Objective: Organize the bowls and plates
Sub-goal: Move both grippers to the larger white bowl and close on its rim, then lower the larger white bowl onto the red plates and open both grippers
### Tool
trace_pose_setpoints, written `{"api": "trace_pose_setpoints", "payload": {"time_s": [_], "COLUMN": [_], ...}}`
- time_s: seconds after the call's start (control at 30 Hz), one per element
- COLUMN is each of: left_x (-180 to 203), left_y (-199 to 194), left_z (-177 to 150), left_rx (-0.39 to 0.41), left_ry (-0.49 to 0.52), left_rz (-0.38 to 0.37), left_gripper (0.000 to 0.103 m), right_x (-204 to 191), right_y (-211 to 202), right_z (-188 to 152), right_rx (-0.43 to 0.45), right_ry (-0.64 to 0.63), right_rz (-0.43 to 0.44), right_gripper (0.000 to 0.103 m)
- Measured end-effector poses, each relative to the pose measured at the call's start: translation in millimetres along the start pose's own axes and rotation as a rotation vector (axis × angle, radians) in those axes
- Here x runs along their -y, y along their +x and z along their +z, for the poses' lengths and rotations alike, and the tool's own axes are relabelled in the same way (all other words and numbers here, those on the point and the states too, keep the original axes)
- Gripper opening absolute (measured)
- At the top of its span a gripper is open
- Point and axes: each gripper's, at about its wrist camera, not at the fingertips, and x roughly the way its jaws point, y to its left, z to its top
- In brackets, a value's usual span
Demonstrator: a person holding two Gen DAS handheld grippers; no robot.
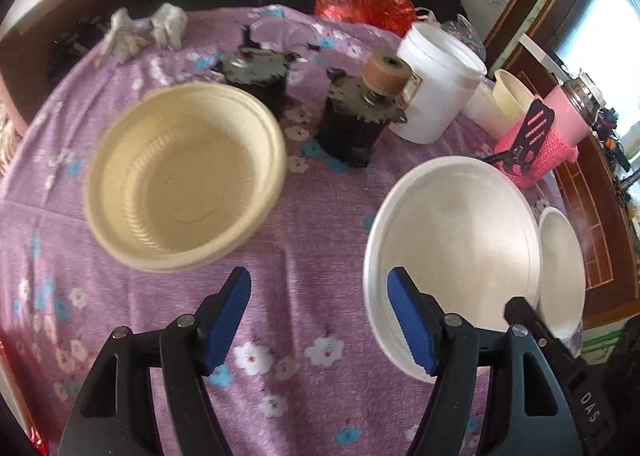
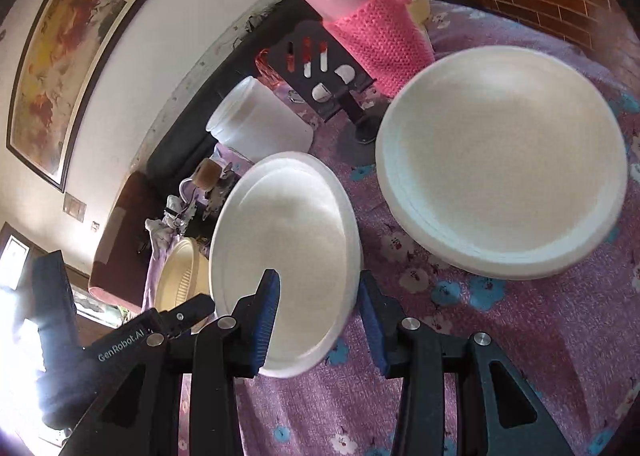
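With the cream ribbed plastic bowl [image 1: 186, 176] still alone at ten o'clock, we held our left gripper [image 1: 320, 320] wide open and empty while our right gripper [image 2: 318, 326] straddled, jaws part-open, the white foam plate [image 2: 286, 256] beside the white foam-plate stack [image 2: 504, 164] at two o'clock.

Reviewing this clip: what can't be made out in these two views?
- Right claw: right wrist view shows its fingers either side of the white plate's rim; contact unclear.
- Cream bowl: mostly hidden behind that plate in the right wrist view; motion-blurred in the left wrist view.
- Plate stack: count unreadable, edges blurred.
- White tub: contents hidden.
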Motion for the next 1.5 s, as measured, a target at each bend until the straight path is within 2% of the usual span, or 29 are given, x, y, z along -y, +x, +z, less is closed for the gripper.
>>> {"api": "trace_pose_setpoints", "payload": {"time_s": [0.2,0.27,0.3,0.37,0.47,0.6,0.93,1.13,1.33,1.5], "left_x": [4.6,6.3,7.5,7.2,8.1,15.1,18.6,0.3,-62.3,-133.1], "left_y": [15.4,16.7,17.3,19.0,18.2,13.6,-4.1,-43.4,-104.0,-157.0], "left_z": [-4.5,-5.1,-5.1,-5.2,-6.2,-9.2,-14.0,-31.0,-69.0,-99.8], "left_rx": [-0.020,-0.018,-0.016,-0.023,-0.032,-0.016,0.010,0.052,0.118,0.168], "left_ry": [0.010,0.018,0.025,0.032,0.034,0.063,0.087,0.079,0.025,-0.039], "left_rz": [-0.039,-0.053,-0.055,-0.061,-0.122,-0.116,-0.098,-0.063,0.024,0.110], "left_gripper": [0.070,0.067,0.056,0.042,0.020,0.011,0.012,0.012,0.013,0.014], "right_x": [6.7,5.6,5.5,5.9,7.4,5.8,-2.9,-29.1,-79.1,-138.7], "right_y": [8.3,10.7,12.0,11.8,11.3,12.4,3.4,-14.4,-27.5,-26.9], "right_z": [-0.7,-1.3,-1.5,-2.6,-1.9,-3.9,-7.8,-23.0,-69.4,-119.0], "right_rx": [0.006,0.005,0.002,0.009,0.016,0.021,0.022,0.015,-0.031,-0.093], "right_ry": [0.008,-0.010,-0.014,-0.015,-0.013,-0.025,-0.036,-0.074,-0.146,-0.222], "right_rz": [-0.035,-0.053,-0.060,-0.073,-0.076,-0.087,-0.092,-0.068,0.004,0.082], "right_gripper": [0.041,0.022,0.020,0.016,0.013,0.010,0.009,0.009,0.009,0.010]}}
